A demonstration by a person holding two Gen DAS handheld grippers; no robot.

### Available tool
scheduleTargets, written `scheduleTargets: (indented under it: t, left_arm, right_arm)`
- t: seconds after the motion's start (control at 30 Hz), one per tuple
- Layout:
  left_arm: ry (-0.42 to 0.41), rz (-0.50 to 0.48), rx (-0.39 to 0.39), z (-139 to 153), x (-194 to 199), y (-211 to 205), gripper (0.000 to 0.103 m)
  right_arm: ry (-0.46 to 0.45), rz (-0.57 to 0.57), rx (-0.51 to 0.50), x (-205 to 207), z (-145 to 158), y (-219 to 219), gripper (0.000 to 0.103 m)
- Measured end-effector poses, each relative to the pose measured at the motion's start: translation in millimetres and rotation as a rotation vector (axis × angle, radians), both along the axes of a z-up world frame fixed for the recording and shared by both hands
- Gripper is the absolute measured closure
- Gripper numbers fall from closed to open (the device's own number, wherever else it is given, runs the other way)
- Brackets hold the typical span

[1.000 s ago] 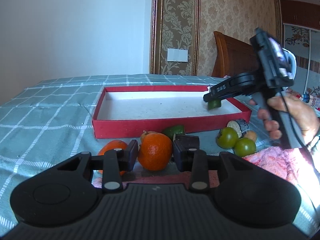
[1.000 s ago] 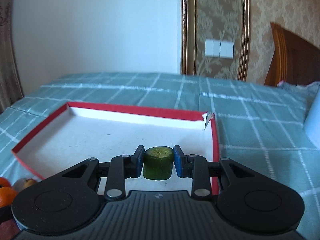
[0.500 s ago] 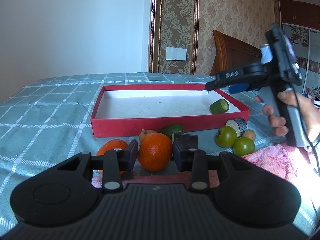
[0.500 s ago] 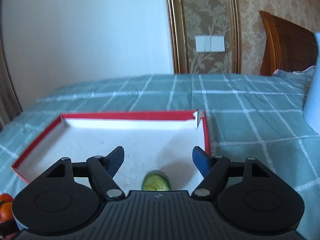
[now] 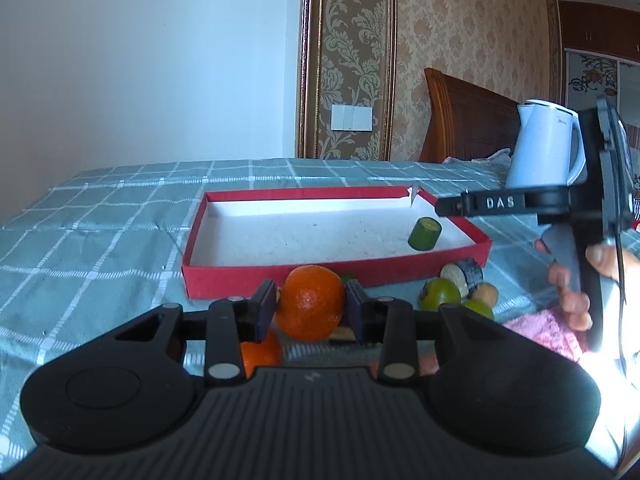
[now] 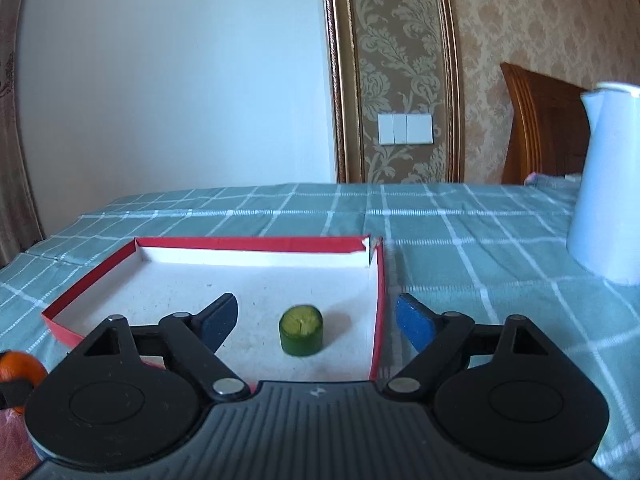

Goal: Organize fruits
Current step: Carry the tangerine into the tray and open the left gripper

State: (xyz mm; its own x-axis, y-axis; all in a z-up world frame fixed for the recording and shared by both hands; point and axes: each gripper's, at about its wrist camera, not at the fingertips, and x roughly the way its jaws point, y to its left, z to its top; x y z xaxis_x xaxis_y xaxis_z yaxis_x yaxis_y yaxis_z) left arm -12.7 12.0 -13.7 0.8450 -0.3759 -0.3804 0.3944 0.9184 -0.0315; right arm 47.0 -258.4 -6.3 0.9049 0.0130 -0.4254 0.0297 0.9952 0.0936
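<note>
Right gripper (image 6: 316, 320), jaws just opened wide with nothing pinched, has left the green cucumber chunk (image 6: 301, 331) standing inside the red tray (image 6: 256, 243) by its right wall, while left gripper (image 5: 311, 307) pinches an orange (image 5: 310, 302) just in front of the tray, likely next in.

orange (image 5: 310, 307): round, clamped between left claw (image 5: 311, 312) pads | green cut chunk (image 6: 301, 330): upright in red tray (image 6: 377, 280), ahead of spread right claw (image 6: 316, 320), untouched

Checked green cloth (image 6: 440, 232) – red tray (image 5: 320, 278), white kettle (image 6: 608, 200), loose fruit (image 5: 442, 294).
</note>
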Motion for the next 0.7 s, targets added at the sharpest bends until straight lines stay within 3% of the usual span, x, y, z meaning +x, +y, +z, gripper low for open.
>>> scheduleTargets:
  t: [0.4,0.7]
  left_arm:
    - [0.01,0.033,-0.004,20.5,54.0,-6.1,0.069]
    - [0.053,0.07,0.019,15.7,100.2,-12.6,0.069]
  right_arm:
    - [-0.004,-0.009,-0.012,-1.0,-2.9,3.7,0.016]
    - [0.009,-0.005,-0.021,0.6,-5.4,6.3,0.016]
